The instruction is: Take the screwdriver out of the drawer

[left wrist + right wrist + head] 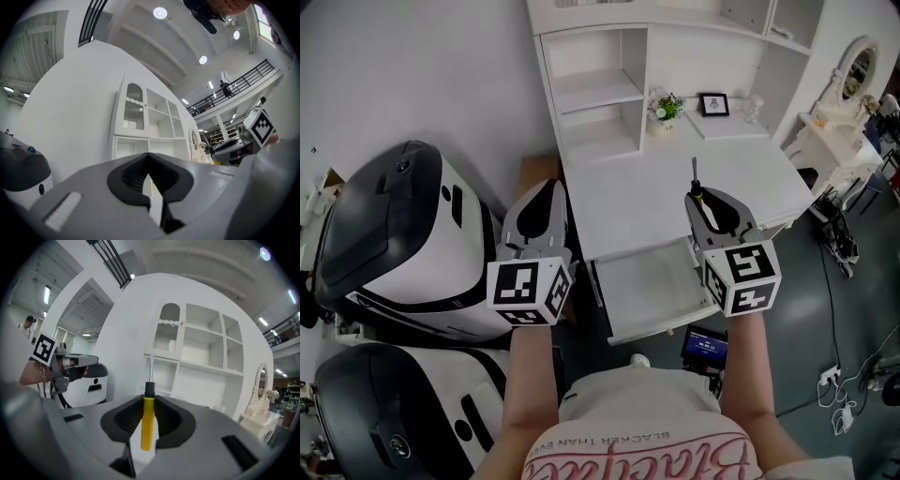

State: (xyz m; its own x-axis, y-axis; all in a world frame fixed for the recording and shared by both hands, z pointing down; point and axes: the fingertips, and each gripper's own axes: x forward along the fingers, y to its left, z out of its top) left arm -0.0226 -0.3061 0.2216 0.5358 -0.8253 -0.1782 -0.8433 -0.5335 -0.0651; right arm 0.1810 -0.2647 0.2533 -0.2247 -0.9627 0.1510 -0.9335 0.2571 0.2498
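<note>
Right gripper (148, 399), jaws pinched on the yellow handle of the screwdriver (147, 420), its shaft carried out past the jaw tips; left gripper (149, 164), jaws pressed together, nothing held; open drawer (649, 287) seen beneath the right jaws, white desk (675, 173) beyond them.

Bright, even light all round, mostly from round ceiling lamps (160, 12) overhead, plus strip lights (47, 292) further off. Head view: white desk (675, 178) close to blown out, shadows soft & faint, grey floor (825, 309) much darker. Both gripper views are heavy fisheye w/ black corners, shelves (206, 348) bowed into curves. Near the lens the left gripper (149, 157) & right gripper (148, 397) go soft/blurry; screwdriver (147, 420) handle is sharper, bkgd crisp enough
</note>
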